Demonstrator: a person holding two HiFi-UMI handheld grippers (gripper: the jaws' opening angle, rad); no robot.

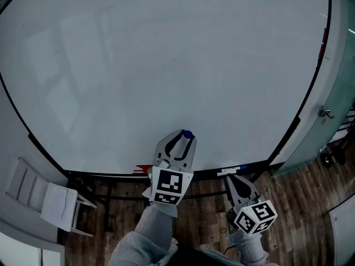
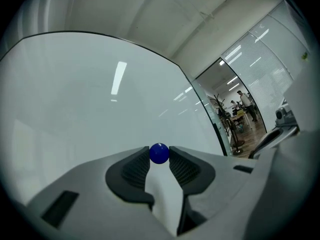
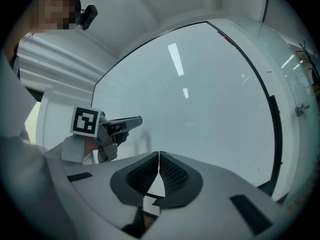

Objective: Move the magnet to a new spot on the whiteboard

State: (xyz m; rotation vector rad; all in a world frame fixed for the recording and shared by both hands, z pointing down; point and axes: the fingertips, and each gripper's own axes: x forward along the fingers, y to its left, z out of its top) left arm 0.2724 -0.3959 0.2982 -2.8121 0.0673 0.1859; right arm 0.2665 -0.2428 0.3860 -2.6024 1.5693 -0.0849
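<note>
A small round blue magnet sits pinched between the tips of my left gripper, which is shut on it close in front of the whiteboard. In the head view the magnet shows at the tip of the left gripper, over the lower middle of the whiteboard. My right gripper is shut with nothing in it, its pads touching. It hangs lower and to the right, near the board's bottom edge. The left gripper also shows in the right gripper view.
A red marker and a white marker lie on the tray under the board. A white chair stands at lower left. A glass wall with a door handle runs along the right, over wooden floor.
</note>
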